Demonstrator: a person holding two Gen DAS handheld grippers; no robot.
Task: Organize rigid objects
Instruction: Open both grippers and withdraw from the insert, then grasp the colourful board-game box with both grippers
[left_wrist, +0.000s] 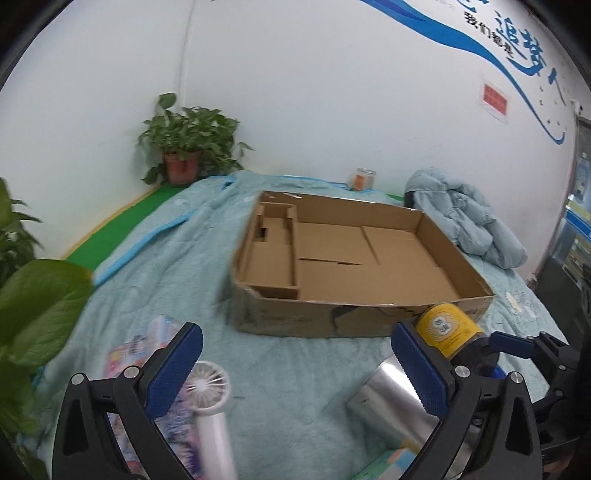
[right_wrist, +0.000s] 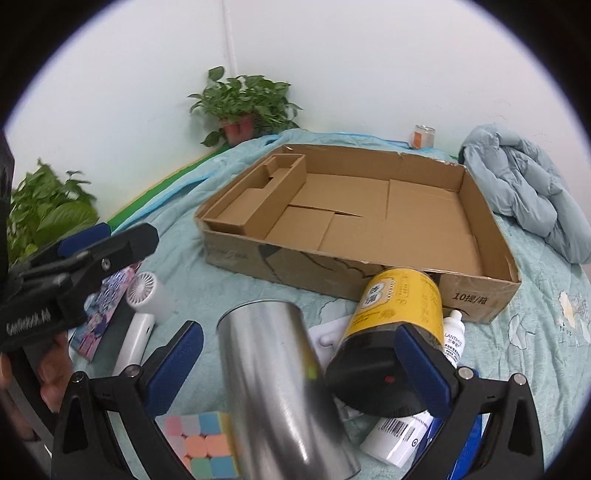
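An open cardboard box (left_wrist: 343, 317) (right_wrist: 476, 291) lies empty on the blue-green quilt. In front of it lie a steel cup (right_wrist: 280, 384) (left_wrist: 391, 406), a yellow jar with a black lid (right_wrist: 395, 332) (left_wrist: 448, 328), a white hand fan (left_wrist: 208, 398) (right_wrist: 146, 295), a pastel cube (right_wrist: 201, 446) and white bottles (right_wrist: 452, 339). My left gripper (left_wrist: 295, 373) is open above the quilt between fan and cup. My right gripper (right_wrist: 299, 365) is open, with the cup and jar lid between its fingers; whether it touches them I cannot tell.
A colourful booklet (left_wrist: 125, 354) (right_wrist: 107, 310) lies under the fan. Potted plants (left_wrist: 184, 147) (right_wrist: 240, 107) stand at the back and left. A small jar (left_wrist: 364, 179) stands by the wall. A folded jacket (left_wrist: 461, 218) (right_wrist: 524, 192) lies right of the box.
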